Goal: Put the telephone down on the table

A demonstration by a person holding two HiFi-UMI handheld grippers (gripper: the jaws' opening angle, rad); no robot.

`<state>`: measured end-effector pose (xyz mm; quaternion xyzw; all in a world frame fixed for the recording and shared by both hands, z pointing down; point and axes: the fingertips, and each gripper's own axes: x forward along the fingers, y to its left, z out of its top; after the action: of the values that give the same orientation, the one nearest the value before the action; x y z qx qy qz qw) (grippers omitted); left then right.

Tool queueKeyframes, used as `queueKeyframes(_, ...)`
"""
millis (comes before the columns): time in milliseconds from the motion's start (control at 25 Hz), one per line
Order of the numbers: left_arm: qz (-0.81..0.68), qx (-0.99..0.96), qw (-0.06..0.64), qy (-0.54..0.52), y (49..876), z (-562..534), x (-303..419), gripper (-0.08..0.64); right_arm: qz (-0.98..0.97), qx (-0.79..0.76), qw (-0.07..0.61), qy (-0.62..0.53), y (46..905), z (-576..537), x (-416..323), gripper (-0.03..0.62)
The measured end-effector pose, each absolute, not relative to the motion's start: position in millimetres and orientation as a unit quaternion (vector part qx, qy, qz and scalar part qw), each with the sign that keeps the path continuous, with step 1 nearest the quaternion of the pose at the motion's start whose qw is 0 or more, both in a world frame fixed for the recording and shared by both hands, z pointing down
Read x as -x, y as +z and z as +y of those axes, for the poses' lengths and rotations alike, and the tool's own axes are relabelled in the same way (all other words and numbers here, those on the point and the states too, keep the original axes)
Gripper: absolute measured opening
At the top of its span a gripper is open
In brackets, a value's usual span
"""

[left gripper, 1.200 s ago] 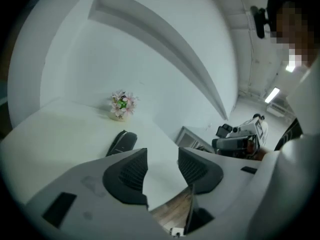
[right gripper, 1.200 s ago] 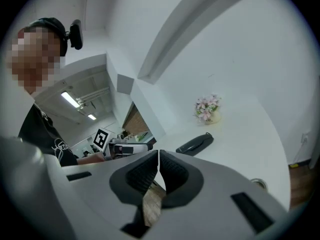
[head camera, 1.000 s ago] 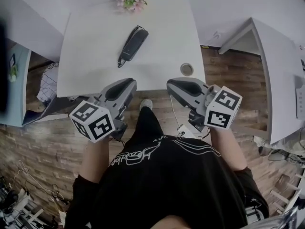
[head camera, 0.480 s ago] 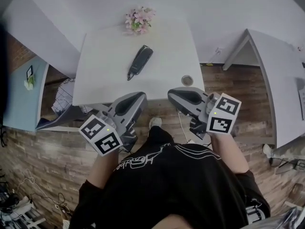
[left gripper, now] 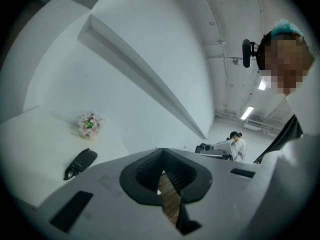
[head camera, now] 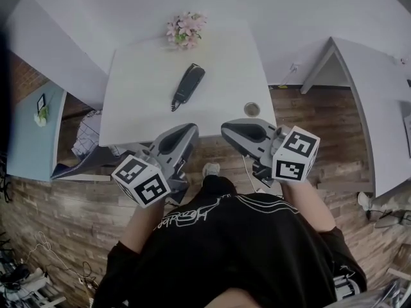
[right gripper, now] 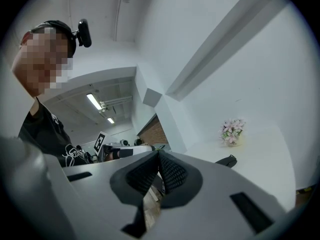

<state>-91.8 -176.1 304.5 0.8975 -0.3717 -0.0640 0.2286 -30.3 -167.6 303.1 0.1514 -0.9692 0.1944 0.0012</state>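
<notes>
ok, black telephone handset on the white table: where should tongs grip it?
Likely mid-body of the black telephone handset, closing across its narrow width from above: it lies flat on the white table, long axis slanting, cord stub at the near end.

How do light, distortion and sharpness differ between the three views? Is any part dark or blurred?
Head view: soft even light, telephone sharp on the white table, hardly any shadow, dim lower edge. Left gripper view: strong fisheye bending, black corners, bright ceiling lamp, one patch pixelated afterwards. Right gripper view: same round frame and black corners; flowers clear.
</notes>
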Motion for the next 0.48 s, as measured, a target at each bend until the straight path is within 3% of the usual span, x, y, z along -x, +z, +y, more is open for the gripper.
queueKeyframes(480,-0.387,-0.893,0.216,-0.073,301.2,-183.5,103.4,0.006,-0.970,-0.149,0.007,0.192,307.8,-170.0,39.4,0.038)
